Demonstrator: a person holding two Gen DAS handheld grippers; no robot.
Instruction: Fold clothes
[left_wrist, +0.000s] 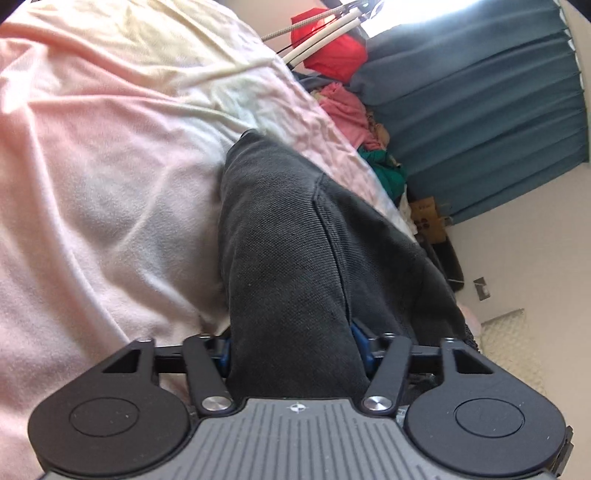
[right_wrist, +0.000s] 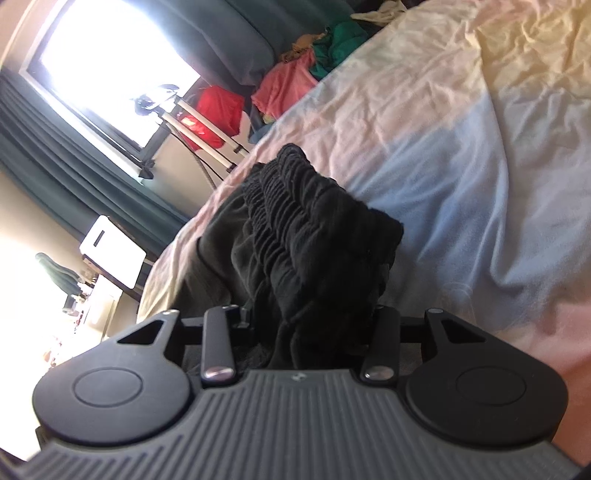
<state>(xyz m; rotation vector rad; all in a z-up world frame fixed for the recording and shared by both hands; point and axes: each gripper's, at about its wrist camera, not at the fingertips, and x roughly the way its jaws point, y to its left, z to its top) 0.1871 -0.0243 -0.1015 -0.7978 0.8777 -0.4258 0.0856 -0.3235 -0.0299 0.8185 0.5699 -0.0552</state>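
The left tool (left_wrist: 295, 347) was clamped on a fold of the dark trousers (left_wrist: 288, 236), its blue pads (left_wrist: 360, 338) pressed into the cloth on either side. From there the ribbed grey-black fabric ran forward along the tool's line, with a seam down its right part, and lay over the pink sheet (left_wrist: 92, 184) of the bed. The sheet was creased and faded to cream toward the far end.

The right tool (right_wrist: 314, 332) was closed on the gathered elastic waistband (right_wrist: 306, 206) of the same trousers (right_wrist: 221, 258); the bunched black cloth filled the gap between its fingers and rose in a ruffled ridge ahead of it. Looser cloth sagged to the left of the ridge onto the sheet (right_wrist: 443, 166).

Beyond the bed's far edge sat a heap of clothes (right_wrist: 295, 85) in coral, green and red. A red garment (left_wrist: 332, 44) hung near white poles (left_wrist: 317, 40). Teal curtains (left_wrist: 480, 110) flanked a bright window (right_wrist: 110, 62). A cardboard box (left_wrist: 428, 218) stood by the wall under the curtain.
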